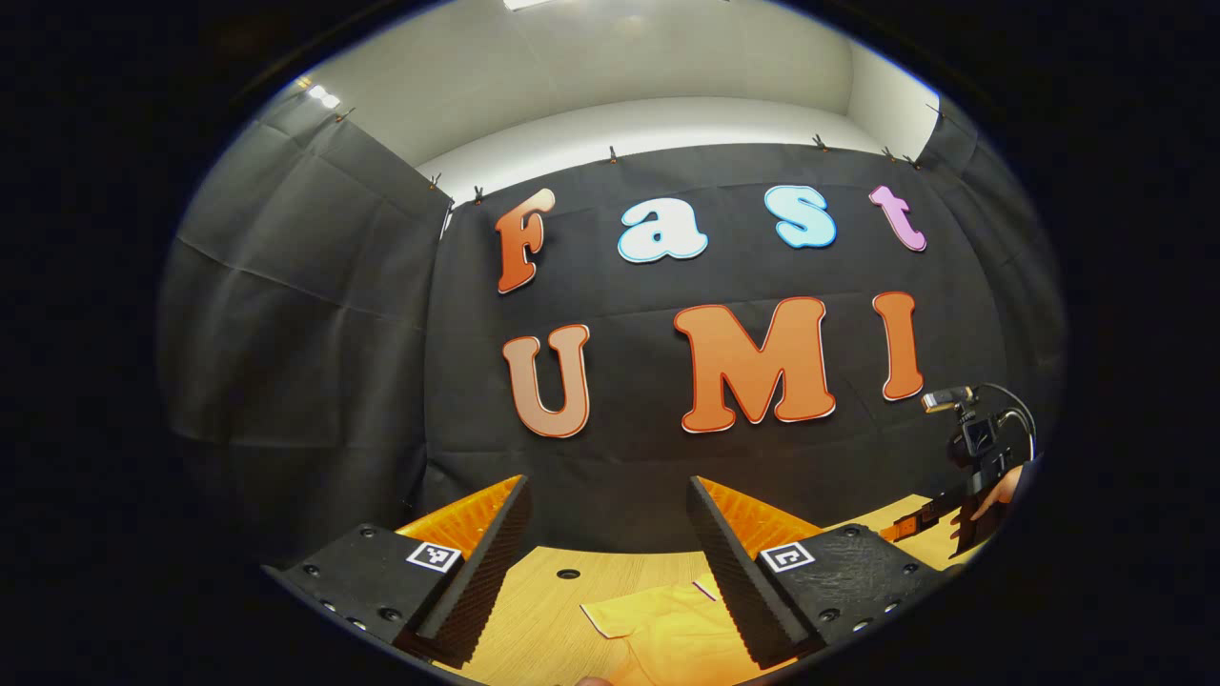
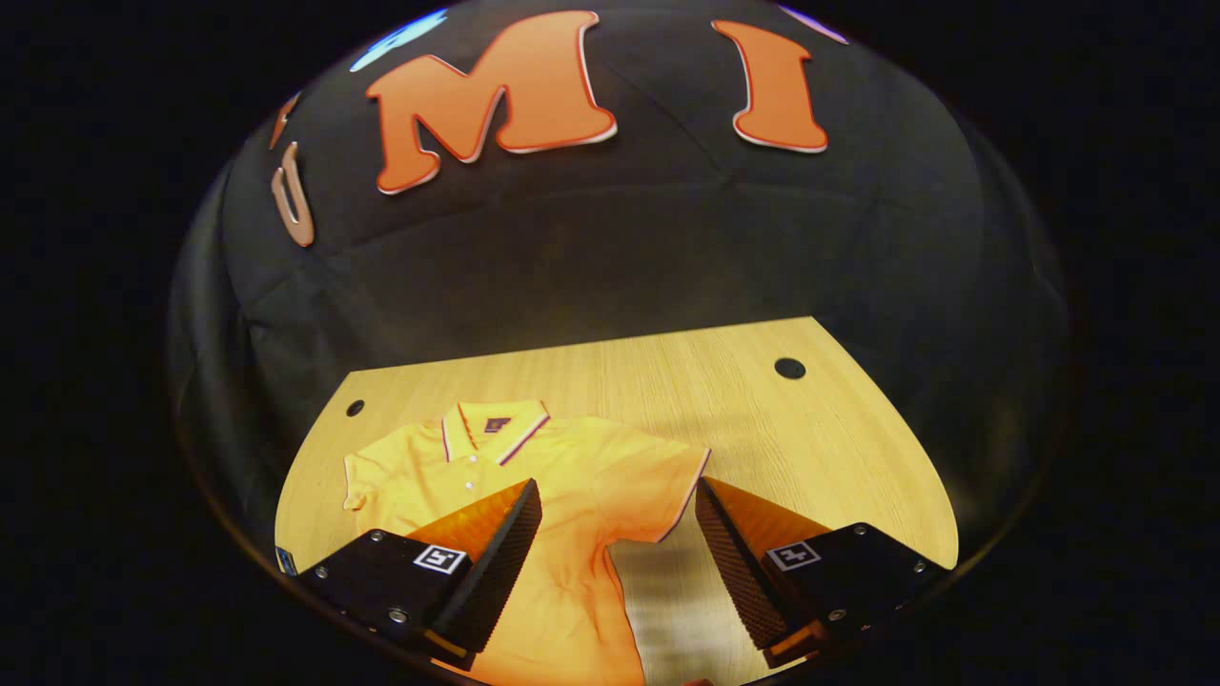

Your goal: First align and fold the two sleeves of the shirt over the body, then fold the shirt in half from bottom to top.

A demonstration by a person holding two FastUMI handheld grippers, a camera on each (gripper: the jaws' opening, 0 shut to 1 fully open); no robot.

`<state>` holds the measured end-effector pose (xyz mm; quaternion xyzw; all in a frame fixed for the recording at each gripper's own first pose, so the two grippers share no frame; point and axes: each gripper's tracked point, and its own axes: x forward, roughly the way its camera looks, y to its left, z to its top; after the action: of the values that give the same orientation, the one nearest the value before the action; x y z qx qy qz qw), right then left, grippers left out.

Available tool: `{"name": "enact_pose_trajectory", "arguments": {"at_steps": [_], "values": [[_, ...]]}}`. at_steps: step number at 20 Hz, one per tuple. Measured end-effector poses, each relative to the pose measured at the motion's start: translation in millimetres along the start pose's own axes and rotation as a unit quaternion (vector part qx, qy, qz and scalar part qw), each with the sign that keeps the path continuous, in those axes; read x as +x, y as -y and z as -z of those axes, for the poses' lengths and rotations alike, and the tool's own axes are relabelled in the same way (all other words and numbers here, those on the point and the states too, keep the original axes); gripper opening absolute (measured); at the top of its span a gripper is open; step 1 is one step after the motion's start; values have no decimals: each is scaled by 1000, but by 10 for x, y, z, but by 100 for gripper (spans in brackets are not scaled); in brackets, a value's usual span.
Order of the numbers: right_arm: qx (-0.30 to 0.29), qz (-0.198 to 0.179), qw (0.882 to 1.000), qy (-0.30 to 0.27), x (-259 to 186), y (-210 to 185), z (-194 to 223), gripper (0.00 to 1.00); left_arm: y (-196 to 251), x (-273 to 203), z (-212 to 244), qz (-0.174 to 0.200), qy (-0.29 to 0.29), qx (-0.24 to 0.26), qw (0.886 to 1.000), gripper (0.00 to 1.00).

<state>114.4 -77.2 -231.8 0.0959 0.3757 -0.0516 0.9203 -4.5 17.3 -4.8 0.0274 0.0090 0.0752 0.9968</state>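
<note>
In the left gripper view, the left gripper hangs over the wooden table with its jaws wide apart and nothing between them; a corner of the yellow polo shirt lies on the wood just below and between the fingers, not touched by them. Toward the right edge of that view the right gripper shows farther off above the table, with a hand on it, too small there to judge its jaws. In the right gripper view, the shirt lies flat on the table, face up, collar toward the booth's wall, its left sleeve and right sleeve both spread out to the sides, unfolded. The right gripper is held above the shirt's right side with its jaws spread apart, gripping nothing; the right sleeve's trimmed hem sits near the right finger. Two round holes mark the tabletop's far corners.
</note>
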Motion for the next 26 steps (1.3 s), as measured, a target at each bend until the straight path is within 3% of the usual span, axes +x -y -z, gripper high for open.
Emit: {"name": "enact_pose_trajectory", "arguments": {"at_steps": [11,17,20,22,26], "values": [[41,18,984,-172,914,271,354,97,-41,-2,224,-50,-45,13,998,98],[43,43,965,-256,1367,402,630,95,18,45,353,-61,-68,29,995,98],[61,45,954,-288,1528,410,713,90,1,64,423,-70,-81,33,994,99],[43,67,948,-307,1593,496,779,84,16,80,476,-75,-90,33,993,99],[20,85,944,-317,1660,484,793,71,36,119,529,-77,-99,37,991,100]]}}
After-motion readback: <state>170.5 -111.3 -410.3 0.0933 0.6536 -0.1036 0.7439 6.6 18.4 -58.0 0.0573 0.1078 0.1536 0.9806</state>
